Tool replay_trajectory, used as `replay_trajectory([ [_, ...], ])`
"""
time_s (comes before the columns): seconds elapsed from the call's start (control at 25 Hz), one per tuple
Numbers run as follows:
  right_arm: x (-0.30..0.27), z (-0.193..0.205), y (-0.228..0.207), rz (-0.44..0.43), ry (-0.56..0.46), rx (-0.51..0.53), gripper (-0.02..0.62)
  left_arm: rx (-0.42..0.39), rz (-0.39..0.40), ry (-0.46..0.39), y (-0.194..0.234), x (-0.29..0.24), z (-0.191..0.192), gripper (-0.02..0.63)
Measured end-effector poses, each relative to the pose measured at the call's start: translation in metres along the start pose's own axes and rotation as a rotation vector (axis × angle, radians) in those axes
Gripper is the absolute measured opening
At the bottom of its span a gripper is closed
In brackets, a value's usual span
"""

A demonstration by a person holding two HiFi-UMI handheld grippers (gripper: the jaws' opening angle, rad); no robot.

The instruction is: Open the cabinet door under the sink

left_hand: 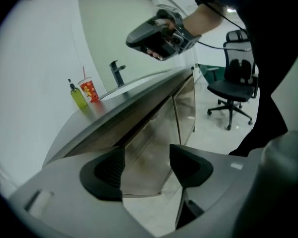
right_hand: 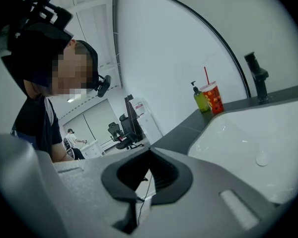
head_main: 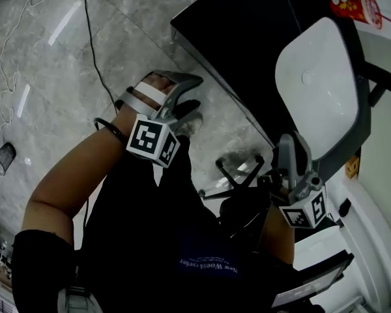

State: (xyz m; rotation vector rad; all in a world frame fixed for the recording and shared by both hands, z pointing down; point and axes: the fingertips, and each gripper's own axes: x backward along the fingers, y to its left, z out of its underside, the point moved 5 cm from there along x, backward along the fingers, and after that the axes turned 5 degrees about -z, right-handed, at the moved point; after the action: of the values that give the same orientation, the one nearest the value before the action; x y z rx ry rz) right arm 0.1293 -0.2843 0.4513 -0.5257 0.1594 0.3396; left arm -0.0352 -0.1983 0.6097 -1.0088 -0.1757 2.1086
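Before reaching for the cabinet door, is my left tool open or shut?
Open: the left tool shows a clear gap with nothing in it, only the cabinet doors beyond.

Bright, even light, floor (head_main: pixel 58 25) glare, fisheye-bent edges, seemingly slight blur.

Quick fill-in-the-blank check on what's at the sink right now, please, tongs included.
The left tongs stand ___, with nothing between them.
Beside the green bottle on the counter stands a red ___ with a straw.
The sink basin is ___ in colour.
Missing words: open; cup; white.
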Motion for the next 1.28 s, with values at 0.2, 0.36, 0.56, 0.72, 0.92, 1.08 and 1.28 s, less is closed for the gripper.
replay_trajectory([
  [0.2, 0.001, 0.030, 0.012, -0.044, 0.027, 0.007, 0.000, -0.354, -0.124, 0.152, -0.007, -0.021, 0.030, 0.331],
  [0.36, 0.012, 0.039, 0.002, -0.050, 0.028, 0.002, 0.000, -0.497, -0.220, 0.179, -0.001, -0.046, 0.030, 0.381],
  [0.56, 0.022, 0.046, -0.009, -0.034, 0.010, -0.015, 0.000, -0.577, -0.246, 0.202, -0.002, -0.072, 0.029, 0.403],
  [0.72, 0.030, 0.053, -0.008, -0.036, 0.012, -0.022, 0.000, -0.615, -0.265, 0.224, -0.007, -0.080, 0.031, 0.427],
  [0.92, 0.038, 0.055, -0.007, -0.027, 0.007, -0.038, 0.000, -0.616, -0.319, 0.246, -0.008, -0.081, 0.030, 0.435],
  [1.08, 0.040, 0.056, -0.005, -0.025, 0.008, -0.049, 0.000, -0.680, -0.399, 0.269, -0.005, -0.090, 0.031, 0.463],
  [1.28, 0.031, 0.058, 0.000, -0.019, 0.025, -0.096, 0.000, -0.686, -0.445, 0.280, -0.003, -0.100, 0.029, 0.469],
])
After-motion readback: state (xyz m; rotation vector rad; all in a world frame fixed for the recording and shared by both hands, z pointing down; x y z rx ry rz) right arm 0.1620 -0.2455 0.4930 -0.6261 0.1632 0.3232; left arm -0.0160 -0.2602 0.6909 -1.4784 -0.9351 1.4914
